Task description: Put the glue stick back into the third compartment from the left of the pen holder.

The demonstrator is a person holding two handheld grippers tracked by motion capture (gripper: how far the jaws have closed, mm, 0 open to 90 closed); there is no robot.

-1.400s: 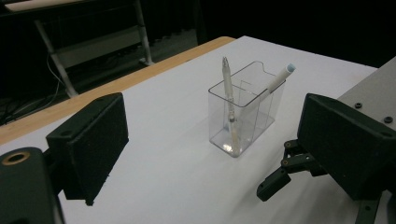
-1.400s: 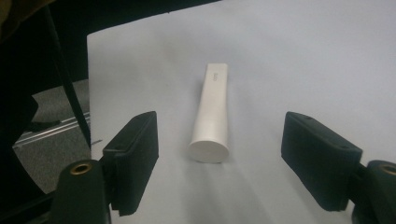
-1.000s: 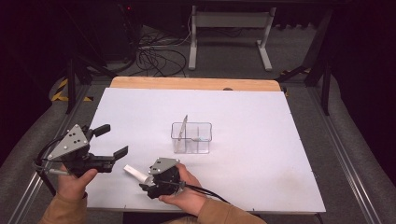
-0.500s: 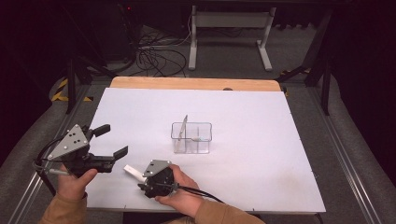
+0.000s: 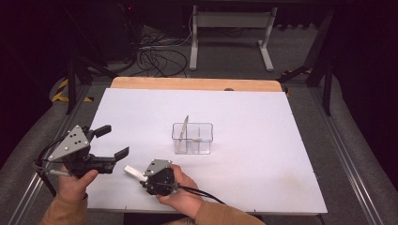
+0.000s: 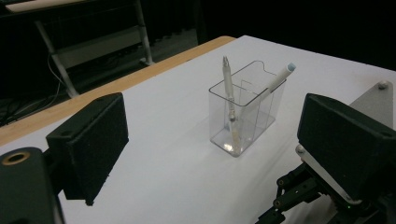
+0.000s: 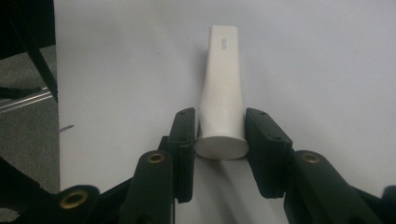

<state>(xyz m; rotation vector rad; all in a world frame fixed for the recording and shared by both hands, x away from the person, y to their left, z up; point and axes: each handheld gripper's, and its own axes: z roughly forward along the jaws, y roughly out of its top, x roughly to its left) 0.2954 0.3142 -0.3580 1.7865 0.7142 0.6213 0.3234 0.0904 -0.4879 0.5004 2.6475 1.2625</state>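
High view: clear holder point(image 5: 192, 138) beyond tube point(image 5: 132, 172)

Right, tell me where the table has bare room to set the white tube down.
Bare sheet lies right of the clear holder, out to the table edge, and behind it up to the wooden strip. The near left corner is crowded: left gripper, right gripper closing around the white tube.

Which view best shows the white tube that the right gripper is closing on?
The right gripper view: the white tube lies full length, cap end between the right gripper's jaws, which have just been closing. The high view shows a short white end. The left gripper view faces the clear holder.
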